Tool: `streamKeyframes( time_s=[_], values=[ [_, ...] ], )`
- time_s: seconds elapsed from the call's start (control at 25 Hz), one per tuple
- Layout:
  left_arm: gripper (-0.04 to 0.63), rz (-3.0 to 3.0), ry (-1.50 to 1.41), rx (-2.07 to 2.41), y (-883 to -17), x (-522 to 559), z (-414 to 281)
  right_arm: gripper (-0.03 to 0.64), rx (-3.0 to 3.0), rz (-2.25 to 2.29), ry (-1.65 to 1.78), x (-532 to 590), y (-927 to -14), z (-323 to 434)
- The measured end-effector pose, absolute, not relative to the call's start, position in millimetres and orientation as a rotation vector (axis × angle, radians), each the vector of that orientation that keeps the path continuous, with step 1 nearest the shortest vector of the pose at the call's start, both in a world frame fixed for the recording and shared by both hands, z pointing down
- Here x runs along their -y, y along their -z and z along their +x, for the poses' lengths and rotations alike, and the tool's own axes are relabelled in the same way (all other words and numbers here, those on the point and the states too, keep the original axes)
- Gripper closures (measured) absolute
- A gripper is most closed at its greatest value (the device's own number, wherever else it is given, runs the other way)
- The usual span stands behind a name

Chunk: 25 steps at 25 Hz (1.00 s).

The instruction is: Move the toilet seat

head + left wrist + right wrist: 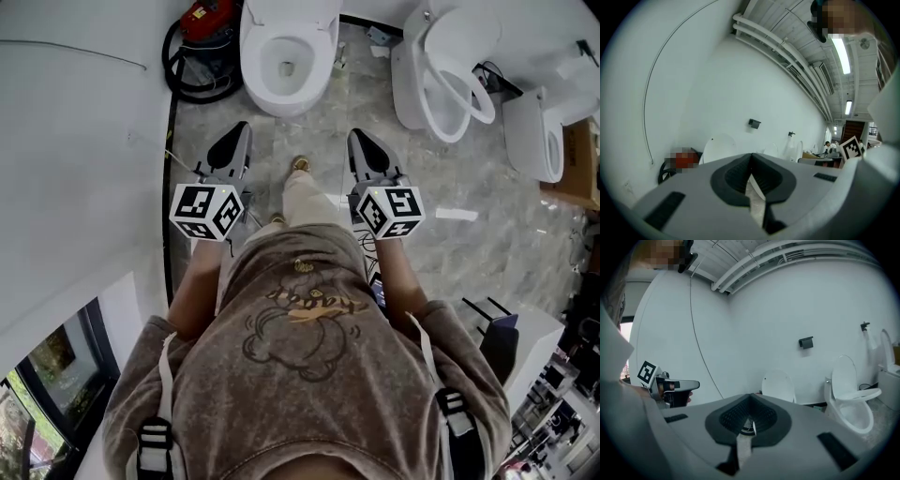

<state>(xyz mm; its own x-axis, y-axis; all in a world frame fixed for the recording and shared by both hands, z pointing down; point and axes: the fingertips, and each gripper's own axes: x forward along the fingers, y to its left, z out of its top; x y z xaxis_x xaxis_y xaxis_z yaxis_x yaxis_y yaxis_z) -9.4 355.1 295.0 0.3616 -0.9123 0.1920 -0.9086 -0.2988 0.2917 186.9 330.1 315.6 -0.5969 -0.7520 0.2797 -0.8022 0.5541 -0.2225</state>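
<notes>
A white toilet [284, 58] stands straight ahead against the wall, its ring seat [281, 86] down on the bowl and its lid [292, 11] up. The same lid [719, 147] shows beyond the left jaws, and also as the raised lid [778, 384] in the right gripper view. My left gripper [241, 128] and right gripper [357, 136] are held side by side at waist height, short of the toilet, touching nothing. Both are shut and empty: the left gripper [751, 161] and right gripper [750, 401] have their pads together.
A second toilet [441, 75] to the right has its seat [863, 394] half raised. A third white fixture [544, 131] stands further right. A red vacuum with a black hose [202, 37] sits left of the middle toilet. A white wall [75, 141] runs along the left.
</notes>
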Motion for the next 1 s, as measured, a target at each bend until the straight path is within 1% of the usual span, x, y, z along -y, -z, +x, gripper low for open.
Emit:
streamKeyframes(
  time_s=[0.72,1.0],
  values=[
    [0.586,2.258,0.008,1.634,-285,-236,-20,0.617,2.68,1.171,-0.494,-201,-316,153],
    [0.586,2.242,-0.006,1.646,-288,-197,-15,0.617,2.693,1.132,-0.49,-157,-318,153]
  ],
)
